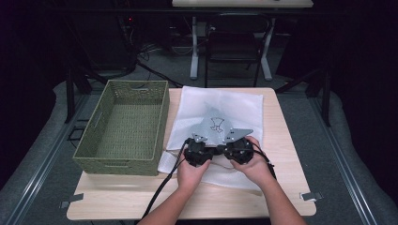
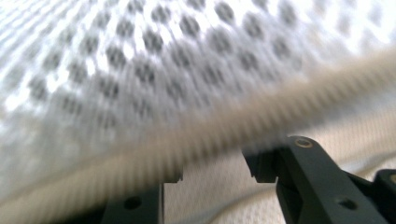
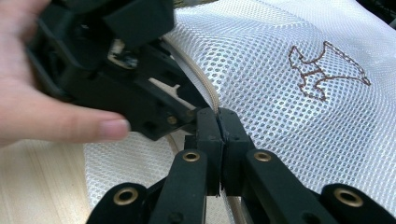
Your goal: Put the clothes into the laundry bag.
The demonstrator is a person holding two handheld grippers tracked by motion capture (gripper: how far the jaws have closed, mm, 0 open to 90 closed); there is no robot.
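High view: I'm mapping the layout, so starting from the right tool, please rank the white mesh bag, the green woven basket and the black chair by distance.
From the right tool:
1. White mesh bag, directly under it at table centre.
2. Green woven basket, on the table's left side.
3. Black chair, on the floor beyond the table's far edge.

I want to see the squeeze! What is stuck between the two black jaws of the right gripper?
The beige trimmed edge of the white mesh bag. The right gripper has its jaws pressed together on it, as the right gripper view shows.
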